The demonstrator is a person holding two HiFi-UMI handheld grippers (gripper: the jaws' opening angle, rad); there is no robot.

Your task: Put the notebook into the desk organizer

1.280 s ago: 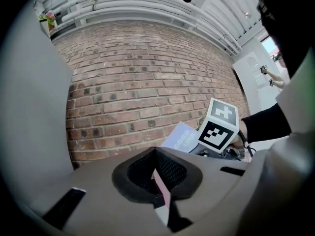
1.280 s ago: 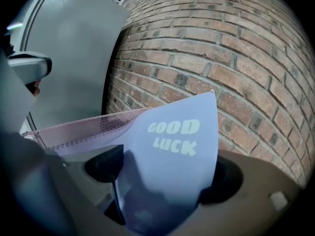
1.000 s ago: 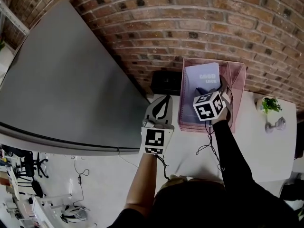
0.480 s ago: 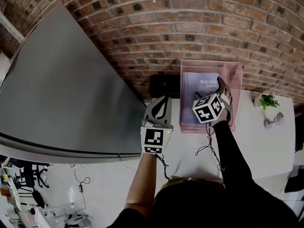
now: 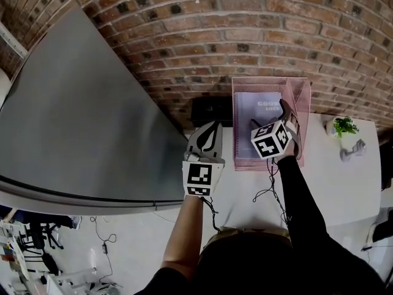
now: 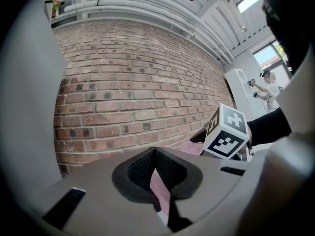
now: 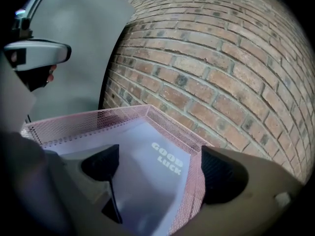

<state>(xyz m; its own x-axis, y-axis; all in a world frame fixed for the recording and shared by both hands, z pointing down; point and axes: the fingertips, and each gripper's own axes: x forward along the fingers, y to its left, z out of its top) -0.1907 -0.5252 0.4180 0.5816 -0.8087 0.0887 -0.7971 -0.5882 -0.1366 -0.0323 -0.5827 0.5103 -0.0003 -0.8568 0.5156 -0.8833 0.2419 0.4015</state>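
Note:
A lavender notebook (image 5: 255,118) with white lettering lies inside the pink mesh desk organizer (image 5: 302,100), which stands against the brick wall. My right gripper (image 5: 290,112) hovers over the organizer's right side. In the right gripper view its jaws (image 7: 160,168) stand open, and the notebook (image 7: 142,141) shows between them without touching the pads. The mesh wall (image 7: 88,122) runs round the notebook. My left gripper (image 5: 210,131) hangs just left of the organizer, shut with nothing in it (image 6: 155,168).
A large grey panel (image 5: 80,115) fills the left. A black box (image 5: 212,110) sits behind the left gripper. On the white table to the right are a small potted plant (image 5: 344,126) and a grey object (image 5: 351,150). A black cable (image 5: 270,189) trails toward me.
The notebook has settled from a leaning pose to lying flat in the organizer. Both grippers have stayed nearly where they were.

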